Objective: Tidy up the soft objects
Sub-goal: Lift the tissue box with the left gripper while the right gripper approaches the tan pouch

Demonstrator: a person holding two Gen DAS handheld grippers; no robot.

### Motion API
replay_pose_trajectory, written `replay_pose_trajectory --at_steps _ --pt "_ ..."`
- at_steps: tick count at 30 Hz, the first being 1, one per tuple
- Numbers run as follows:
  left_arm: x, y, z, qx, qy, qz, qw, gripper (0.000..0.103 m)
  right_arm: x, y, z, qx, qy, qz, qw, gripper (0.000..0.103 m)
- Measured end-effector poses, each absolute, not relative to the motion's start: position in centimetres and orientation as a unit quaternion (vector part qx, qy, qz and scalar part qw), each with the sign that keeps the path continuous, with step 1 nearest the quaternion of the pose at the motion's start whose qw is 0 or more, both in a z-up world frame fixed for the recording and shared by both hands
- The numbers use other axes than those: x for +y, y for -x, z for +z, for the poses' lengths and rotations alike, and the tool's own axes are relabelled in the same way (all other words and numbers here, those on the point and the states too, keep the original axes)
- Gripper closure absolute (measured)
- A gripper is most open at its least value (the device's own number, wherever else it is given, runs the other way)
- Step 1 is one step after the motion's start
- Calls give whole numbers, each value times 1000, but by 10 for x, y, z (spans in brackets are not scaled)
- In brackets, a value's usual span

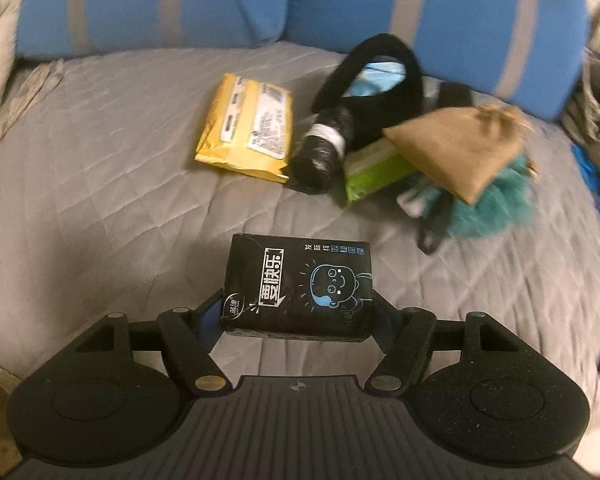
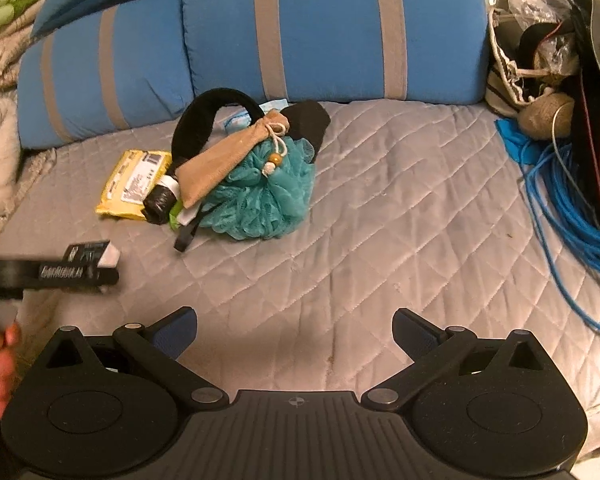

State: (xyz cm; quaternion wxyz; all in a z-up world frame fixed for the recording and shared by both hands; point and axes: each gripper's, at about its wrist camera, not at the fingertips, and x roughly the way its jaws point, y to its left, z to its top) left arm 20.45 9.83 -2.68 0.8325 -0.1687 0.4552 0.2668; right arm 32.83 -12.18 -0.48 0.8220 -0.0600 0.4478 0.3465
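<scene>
The black tissue pack [image 1: 298, 286] sits clamped between the jaws of the left gripper [image 1: 298, 312], above the grey quilt [image 1: 100, 184]. At one o'clock lies the pile: yellow pack [image 1: 246, 126], tan pouch [image 1: 456, 148], teal sponge [image 2: 260, 196]. The right gripper [image 2: 294, 336] is wide apart, holding nothing.

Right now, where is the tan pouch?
In the right wrist view the tan pouch lies left of centre, propped on the teal loofah in the pile on the grey quilt, before the blue cushions.
</scene>
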Motion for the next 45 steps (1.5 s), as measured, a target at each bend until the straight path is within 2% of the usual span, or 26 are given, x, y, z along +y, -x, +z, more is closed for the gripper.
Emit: replay_pose_trajectory --at_steps 14,23,27,33,42,45 --pt "71 -145 7 439 144 162 872 33 -89 -313 13 402 30 421 812 0" --pt "85 -117 20 426 165 154 876 33 -71 -318 19 360 23 455 814 2" --pt "88 -115 23 420 170 147 879 33 -65 -330 13 359 25 449 818 10" --pt "86 -120 23 426 164 142 878 33 -52 -344 5 365 24 447 816 13" --pt "77 -131 21 437 156 119 878 33 -22 -364 -18 407 8 463 787 41" --pt "77 -133 20 441 158 115 876 33 -16 -374 -25 421 -13 456 784 45"
